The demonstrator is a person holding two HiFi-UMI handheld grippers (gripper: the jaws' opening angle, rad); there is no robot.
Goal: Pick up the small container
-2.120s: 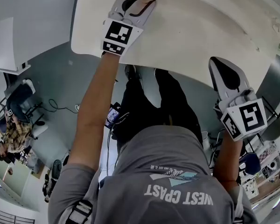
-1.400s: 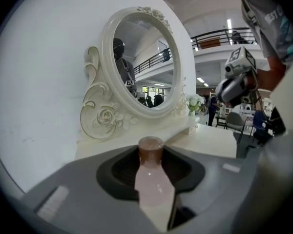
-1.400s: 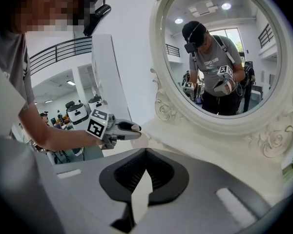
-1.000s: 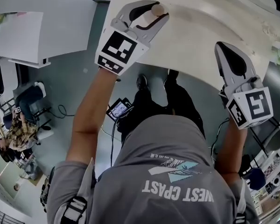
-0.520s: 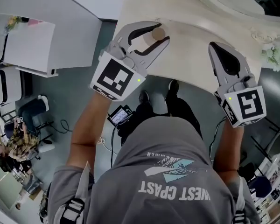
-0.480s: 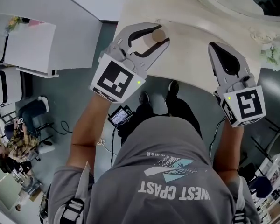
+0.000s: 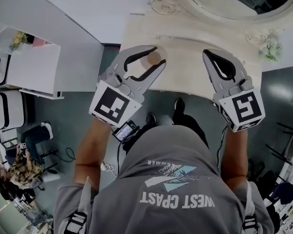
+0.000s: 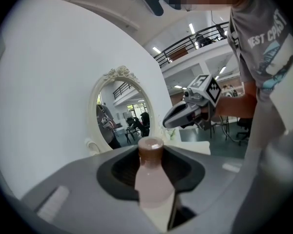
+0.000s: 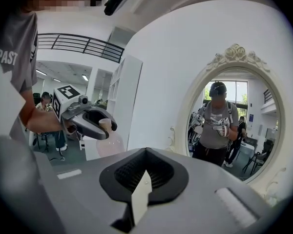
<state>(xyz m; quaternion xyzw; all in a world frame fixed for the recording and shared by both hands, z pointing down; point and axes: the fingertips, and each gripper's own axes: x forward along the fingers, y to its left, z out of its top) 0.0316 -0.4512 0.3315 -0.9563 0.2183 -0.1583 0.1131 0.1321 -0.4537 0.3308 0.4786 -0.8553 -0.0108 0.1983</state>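
Observation:
The small container [image 7: 153, 58] is a pale pink bottle with a brown cap. My left gripper [image 7: 147, 62] is shut on it, over the front edge of the cream table [image 7: 185, 40]. In the left gripper view the bottle [image 8: 149, 179] stands upright between the grey jaws, with its cap at the jaw tips. My right gripper [image 7: 211, 56] hovers over the table's front edge to the right, shut with nothing in it. The right gripper view shows the left gripper [image 9: 95, 123] with the container [image 9: 107, 141] in the air beside the wall.
An oval mirror [image 7: 234, 1] in an ornate cream frame stands at the back of the table. A small bunch of flowers [image 7: 271, 50] sits at the table's right end. A white cabinet [image 7: 34, 67] stands to the left on the grey floor.
My left gripper has drawn back from deep over the table to its front edge, with the container still in it. The right gripper stays shut. The mirror has come into view.

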